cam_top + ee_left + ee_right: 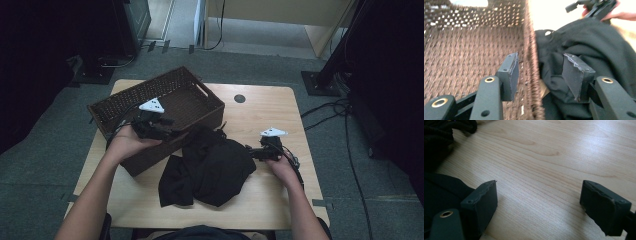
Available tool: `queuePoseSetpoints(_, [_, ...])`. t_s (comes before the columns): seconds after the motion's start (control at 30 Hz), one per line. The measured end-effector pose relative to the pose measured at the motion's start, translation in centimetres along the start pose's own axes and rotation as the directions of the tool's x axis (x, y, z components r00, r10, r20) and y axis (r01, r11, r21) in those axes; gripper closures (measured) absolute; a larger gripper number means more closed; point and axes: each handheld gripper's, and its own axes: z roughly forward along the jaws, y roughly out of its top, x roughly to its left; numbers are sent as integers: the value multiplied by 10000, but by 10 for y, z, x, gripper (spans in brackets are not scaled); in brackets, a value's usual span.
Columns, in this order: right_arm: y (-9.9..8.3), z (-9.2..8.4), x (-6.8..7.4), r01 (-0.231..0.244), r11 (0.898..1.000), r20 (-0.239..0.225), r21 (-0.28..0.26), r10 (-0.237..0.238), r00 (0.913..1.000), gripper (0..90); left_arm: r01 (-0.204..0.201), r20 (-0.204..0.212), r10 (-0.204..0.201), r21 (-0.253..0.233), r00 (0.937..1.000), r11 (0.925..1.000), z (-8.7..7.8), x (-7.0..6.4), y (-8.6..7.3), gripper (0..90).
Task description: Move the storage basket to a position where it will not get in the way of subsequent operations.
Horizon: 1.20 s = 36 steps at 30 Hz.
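The black cloth (210,167) lies crumpled on my table (280,200), its upper edge bunched against the near wall of the wicker basket (200,112) and the rest spread toward me at the middle of the tabletop. In the left gripper view the same cloth (594,50) sits just outside the basket wall (531,70), pressed up to the weave.

My left gripper (170,131) hovers over that near wall, straddling it: one jaw is inside the basket, the other over the cloth. The jaws stand partly apart with only the woven rim between them, and neither pad presses on anything, so it is released. I hold nothing with it.

My right gripper (252,151) rests low at the cloth's right edge. Its own view shows the jaws wide apart over bare wood, with a fold of cloth (441,192) beside one jaw but not between the pads. It is released too.

The basket sits at the table's far left, angled, and its floor looks bare in the left gripper view. A dark round grommet (239,98) lies in the tabletop beyond the cloth.
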Motion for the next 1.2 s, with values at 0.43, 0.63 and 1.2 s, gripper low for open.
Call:
queuePoseSetpoints(0.43, [0, 0, 0, 31, 10000, 6, 4, -31, 10000, 145, 226, 333, -255, 854, 9991, 9961, 27, 14, -9, 558])
queuePoseSetpoints(0.63, [0, 0, 0, 50, 10000, 7, -4, -50, 10000, 145, 215, 623, -290, 1178, 9976, 9928, 35, 15, -12, 638])
queuePoseSetpoints(1.2, [0, 0, 1, 94, 10000, 28, -7, -94, 10000, 145, 687, 363, -727, 1024, 9967, 9924, 32, 21, -15, 756])
